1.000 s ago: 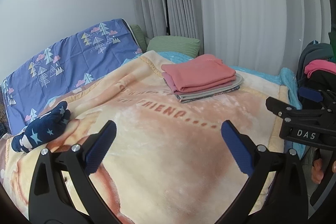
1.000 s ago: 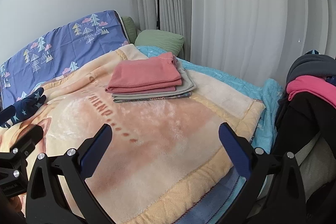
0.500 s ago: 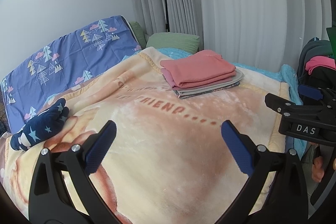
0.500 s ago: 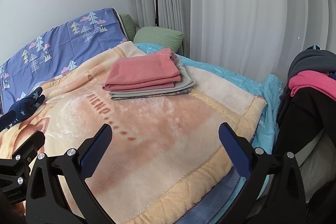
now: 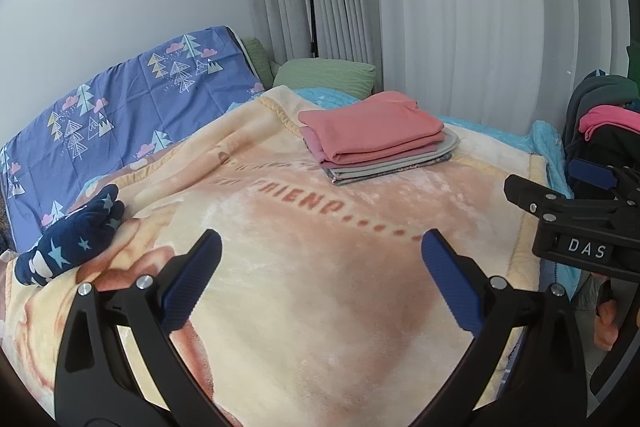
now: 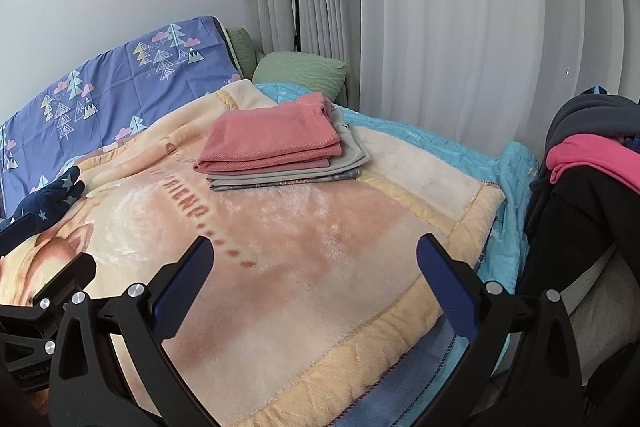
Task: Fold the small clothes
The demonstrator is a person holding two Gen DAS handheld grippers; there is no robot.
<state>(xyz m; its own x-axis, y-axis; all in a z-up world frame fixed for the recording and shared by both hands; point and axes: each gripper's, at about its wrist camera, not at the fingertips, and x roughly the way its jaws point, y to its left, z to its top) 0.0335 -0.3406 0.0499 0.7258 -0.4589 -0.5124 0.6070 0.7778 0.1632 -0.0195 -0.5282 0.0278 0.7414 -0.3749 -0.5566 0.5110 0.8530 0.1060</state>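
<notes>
Right gripper (image 5: 576,195) housing reads "DAS"; blanket (image 5: 320,267) reads "FRIEND". Both grippers, left gripper (image 5: 320,275) included, spread, empty, above bare blanket before the folded stack (image 5: 372,139).

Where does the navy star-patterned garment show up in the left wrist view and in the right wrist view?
Left wrist view: the crumpled navy star-patterned garment lies at the left edge, on the peach fleece blanket, left of the open left claw.
Right wrist view: it sits at the far left edge, partly cut off.
Shared landmark: the folded stack topped by a salmon-pink cloth.
</notes>
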